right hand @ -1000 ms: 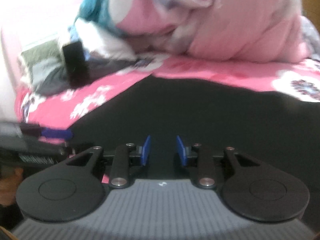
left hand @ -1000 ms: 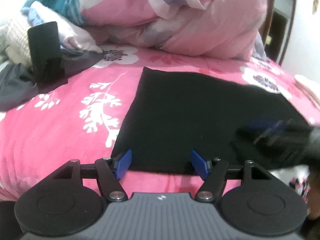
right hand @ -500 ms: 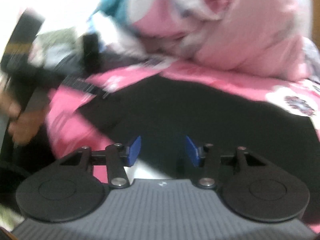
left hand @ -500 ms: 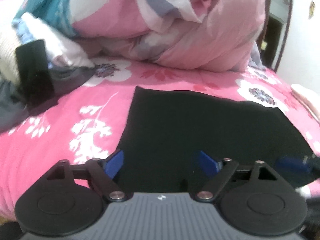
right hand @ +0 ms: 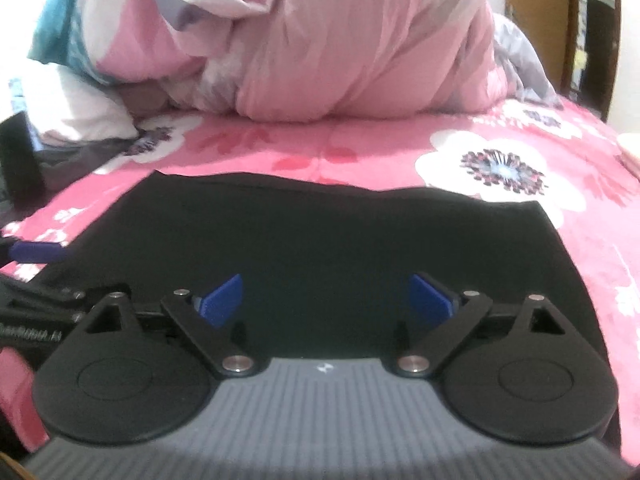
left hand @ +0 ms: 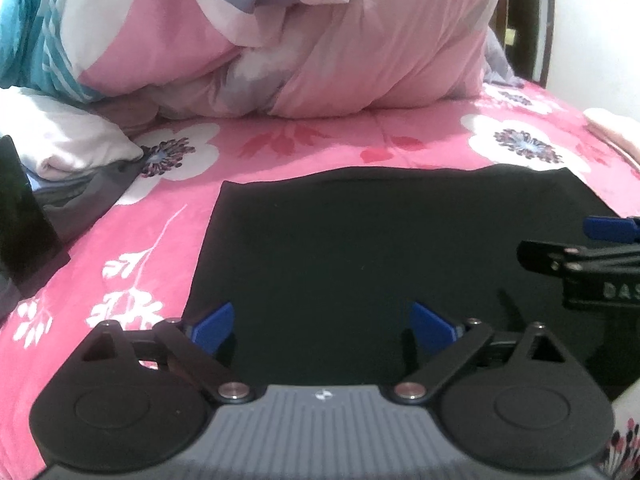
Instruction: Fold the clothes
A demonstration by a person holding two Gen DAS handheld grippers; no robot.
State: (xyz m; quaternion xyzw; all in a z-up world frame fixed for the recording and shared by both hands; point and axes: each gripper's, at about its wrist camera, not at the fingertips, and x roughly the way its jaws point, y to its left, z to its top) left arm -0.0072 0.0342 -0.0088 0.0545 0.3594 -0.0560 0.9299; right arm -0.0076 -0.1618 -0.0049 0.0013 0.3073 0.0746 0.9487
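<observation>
garment: black cloth [left hand: 360, 248] lies flat on the pink floral bedspread [left hand: 132, 264], filling the lower centre of both wrist views. It reads as a rough rectangle with its far edge slightly wavy. We can't tell which garment it is, or how many layers.
left gripper: our left gripper [left hand: 322, 326] has just been opening and its jaws now stand wide. Nothing is pinched. It sits low over the near-left part of the cloth, with its left blue pad [left hand: 212, 326] close to the cloth's left edge.
right gripper: our right gripper [right hand: 328, 300] has also just been opening and stands wide and empty, over the near middle of the cloth. It shows again at the right edge of the left view.
clutter: a bunched pink duvet [left hand: 360, 40] fills the top of the frame. A white and grey pile of clothes [left hand: 68, 152] and a black upright object [left hand: 20, 220] sit at the left, all clear of the cloth.
step: we judge this as between folds, with both jaws off the cloth and resetting.
next: we'd pick two corners or one edge, pinch through all the layers, lift low and carry across evenly.
risk: black on black hides the layer edges, so it would be easy to grab only the top layer.
</observation>
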